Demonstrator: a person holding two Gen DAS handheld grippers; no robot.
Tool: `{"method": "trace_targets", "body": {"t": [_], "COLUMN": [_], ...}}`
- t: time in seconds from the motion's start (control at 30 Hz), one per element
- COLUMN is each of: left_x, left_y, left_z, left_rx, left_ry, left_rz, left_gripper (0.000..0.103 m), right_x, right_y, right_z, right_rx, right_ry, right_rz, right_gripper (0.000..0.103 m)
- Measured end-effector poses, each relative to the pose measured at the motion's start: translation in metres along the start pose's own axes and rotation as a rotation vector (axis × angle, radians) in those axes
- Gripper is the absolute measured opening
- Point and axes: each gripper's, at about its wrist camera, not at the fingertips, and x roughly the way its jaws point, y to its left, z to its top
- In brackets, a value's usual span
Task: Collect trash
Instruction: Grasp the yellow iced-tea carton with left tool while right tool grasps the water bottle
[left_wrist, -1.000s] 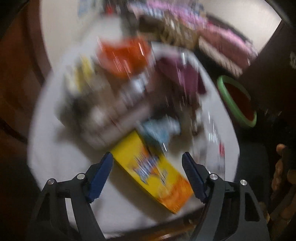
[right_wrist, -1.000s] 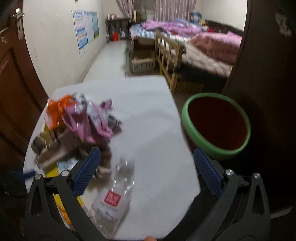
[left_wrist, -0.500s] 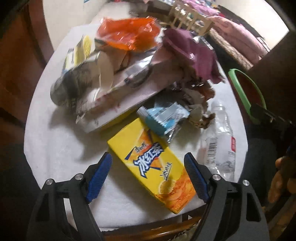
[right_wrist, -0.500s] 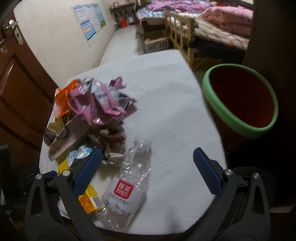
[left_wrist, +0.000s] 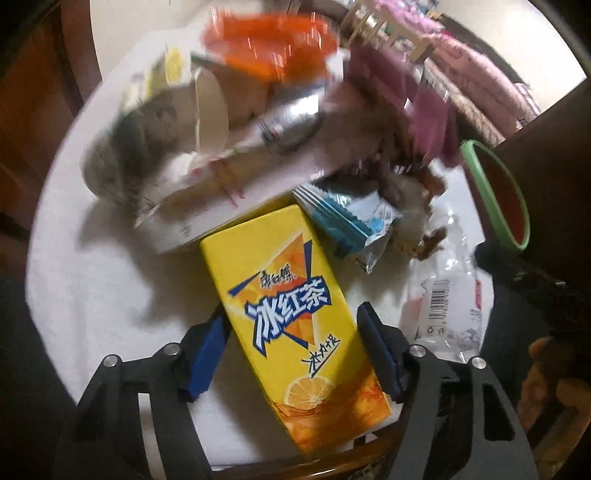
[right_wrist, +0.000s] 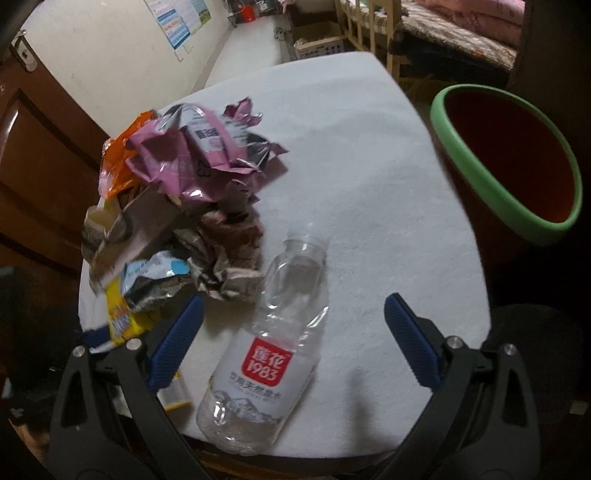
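Observation:
A yellow iced-tea carton (left_wrist: 280, 295) lies flat on the white-clothed table (left_wrist: 99, 280). My left gripper (left_wrist: 291, 332) straddles it and its jaws are closing. The left pad sits at the carton's edge, while the right pad shows a sliver of gap. A clear plastic bottle (right_wrist: 266, 365) with a red label lies near the table's front edge. My right gripper (right_wrist: 295, 325) hangs open over the bottle, whose body lies between the wide-spread fingers without touching them. The bottle (left_wrist: 447, 302) also shows right of the carton.
A heap of crumpled wrappers (right_wrist: 192, 158), orange, pink and silver, covers the table's left side, with a blue wrapper (left_wrist: 347, 221) beside the carton. A green-rimmed bin (right_wrist: 476, 181) stands off the table's right edge. A hand (left_wrist: 546, 376) shows at lower right.
My left gripper has sunk around the yellow carton and its jaws have narrowed. My right gripper has dropped and tipped down toward the bottle, staying wide.

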Motion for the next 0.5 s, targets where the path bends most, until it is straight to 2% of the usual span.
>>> {"method": "trace_targets", "body": {"t": [0.1,0.23,0.3,0.37,0.5], "left_x": [-0.025,-0.057,-0.071,-0.077,-0.090], "left_y": [-0.006,-0.017,-0.023,-0.022,-0.021], "left_z": [0.001,0.018,0.023,0.034,0.038], "left_rx": [0.039,0.104,0.126,0.137,0.173], "left_ry": [-0.099,-0.235,-0.291,-0.305,-0.327], "left_rz": [0.023,0.085,0.096,0.085,0.049], "left_gripper": [0.062,0.062,0.062,0.062,0.062], "right_x": [0.007,0.027,0.036,0.040,0.032], "right_y": [0.005,0.007,0.002,-0.006,-0.016], "right_z": [-0.001,-0.005,-0.006,-0.007,-0.005], "right_rx": [-0.012,-0.017,0.011,0.049,0.105], "right_ry": [0.027,0.101,0.141,0.165,0.146], "right_rz": [0.017,0.016,0.047,0.074,0.154], "right_gripper": [0.097,0.095,0.082,0.051,0.048]}}
